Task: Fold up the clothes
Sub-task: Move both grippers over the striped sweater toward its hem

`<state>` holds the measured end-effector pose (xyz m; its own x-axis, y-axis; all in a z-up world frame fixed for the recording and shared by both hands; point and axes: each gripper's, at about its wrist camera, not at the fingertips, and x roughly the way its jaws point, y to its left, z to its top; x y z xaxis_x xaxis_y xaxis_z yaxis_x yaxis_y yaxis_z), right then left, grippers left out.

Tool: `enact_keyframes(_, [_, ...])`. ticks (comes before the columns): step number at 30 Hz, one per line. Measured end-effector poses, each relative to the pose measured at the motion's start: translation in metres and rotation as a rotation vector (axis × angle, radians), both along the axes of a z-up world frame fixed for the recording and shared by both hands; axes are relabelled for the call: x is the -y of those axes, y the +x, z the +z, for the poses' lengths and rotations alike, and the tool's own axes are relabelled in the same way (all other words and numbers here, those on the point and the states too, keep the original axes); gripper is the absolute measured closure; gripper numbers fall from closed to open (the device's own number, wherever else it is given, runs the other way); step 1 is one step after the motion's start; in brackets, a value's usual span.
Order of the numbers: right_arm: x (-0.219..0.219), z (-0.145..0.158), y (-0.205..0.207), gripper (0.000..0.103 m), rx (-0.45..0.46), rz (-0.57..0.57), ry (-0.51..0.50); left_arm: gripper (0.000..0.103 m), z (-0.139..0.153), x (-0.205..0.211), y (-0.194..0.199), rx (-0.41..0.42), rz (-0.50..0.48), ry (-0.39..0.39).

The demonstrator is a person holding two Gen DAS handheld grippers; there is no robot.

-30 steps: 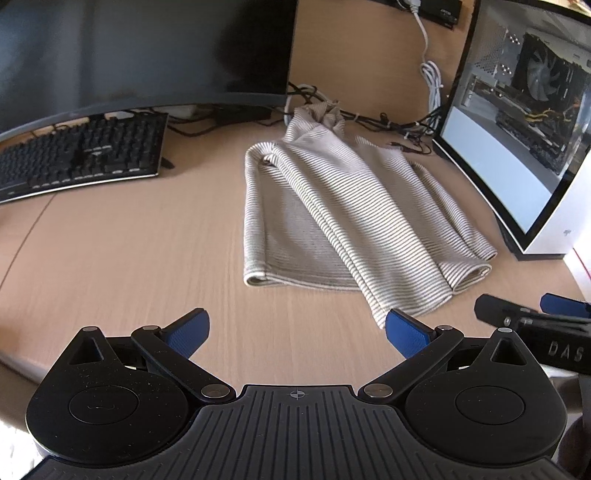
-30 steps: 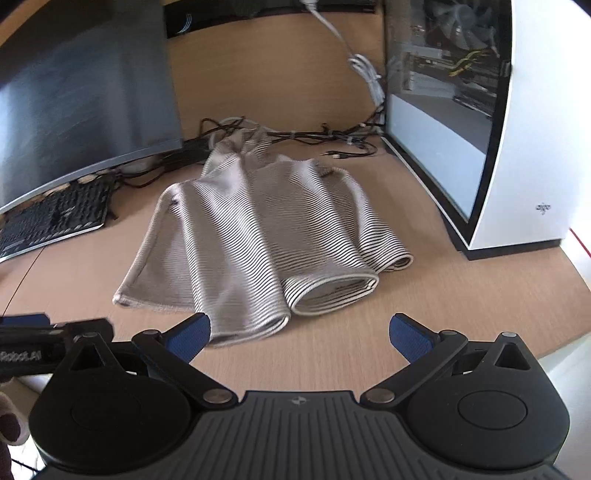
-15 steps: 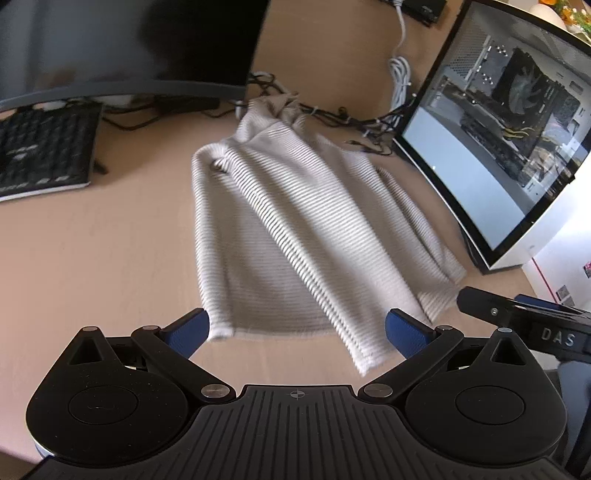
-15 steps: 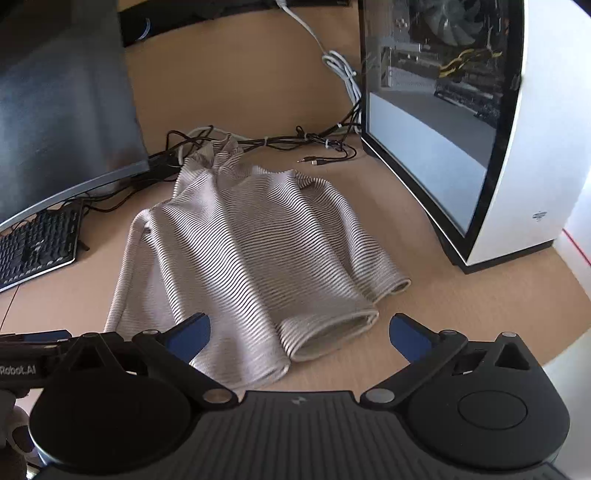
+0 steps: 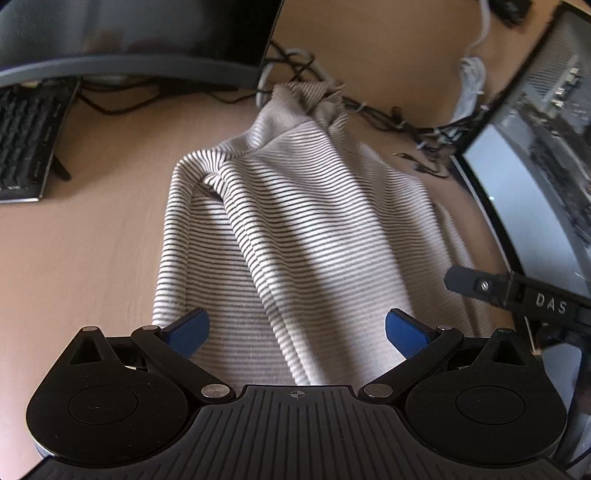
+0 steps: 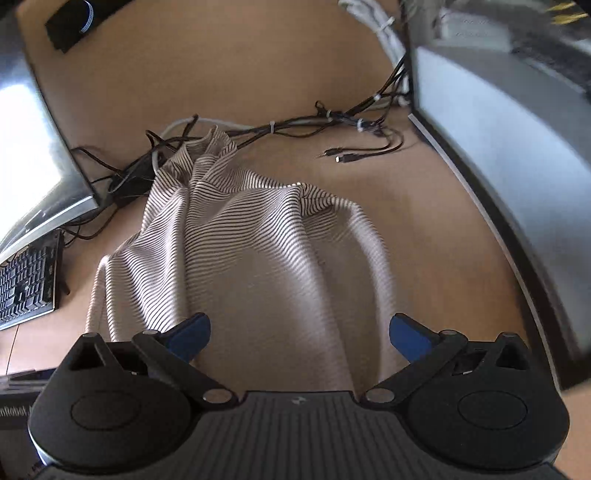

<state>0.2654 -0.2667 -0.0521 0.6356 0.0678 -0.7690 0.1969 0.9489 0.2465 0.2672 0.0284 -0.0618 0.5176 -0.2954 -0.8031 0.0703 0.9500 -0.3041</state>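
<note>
A beige top with thin dark stripes lies partly folded on the wooden desk, collar end toward the cables at the back. My left gripper is open, its blue pads over the garment's near hem on the left side. My right gripper is open over the near hem on the right side of the same top. The near edge of the garment is hidden under both gripper bodies. The right gripper's black finger shows at the right of the left wrist view.
A dark monitor and a black keyboard stand at the back left. A glass-sided PC case stands close on the right. A tangle of cables lies behind the garment.
Both grippers have moved forward and down toward the garment; their pads now sit over its near hem. Both stay open. The garment has not moved.
</note>
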Motion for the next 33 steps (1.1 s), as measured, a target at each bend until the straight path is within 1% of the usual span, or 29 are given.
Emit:
enact_keyframes(3, [0.002,-0.015,0.024,0.000,-0.039,0.034,0.024,0.000,-0.008,0.001,0.010,-0.027,0.021,0.006])
enact_keyframes(5, [0.002,-0.020,0.029,0.000,-0.058,0.040,0.041,0.000,-0.013,0.001,0.016,-0.045,0.035,0.011])
enact_keyframes(6, [0.002,-0.023,0.030,0.000,-0.062,0.041,0.047,0.000,-0.014,0.001,0.016,-0.043,0.027,0.012])
enact_keyframes(11, [-0.001,-0.025,0.026,0.000,-0.061,0.063,0.017,0.000,-0.016,0.000,0.007,-0.006,-0.052,0.028])
enact_keyframes(14, [-0.009,-0.025,0.015,0.000,-0.067,0.066,-0.001,0.000,-0.017,0.001,0.003,0.011,-0.106,0.047])
enact_keyframes(17, [-0.016,-0.025,0.004,0.000,-0.073,0.069,-0.019,0.000,-0.018,-0.002,-0.002,0.018,-0.128,0.043])
enact_keyframes(21, [-0.025,-0.026,-0.012,0.000,-0.081,0.073,-0.042,0.000,-0.017,-0.014,-0.015,0.016,-0.140,0.007])
enact_keyframes(30, [-0.034,-0.024,-0.075,0.000,-0.057,0.045,0.018,0.000,-0.017,-0.042,-0.070,-0.008,-0.225,-0.049])
enact_keyframes(33, [-0.037,-0.024,-0.096,0.000,-0.049,0.036,0.039,0.000,-0.016,-0.051,-0.085,-0.033,-0.246,-0.088])
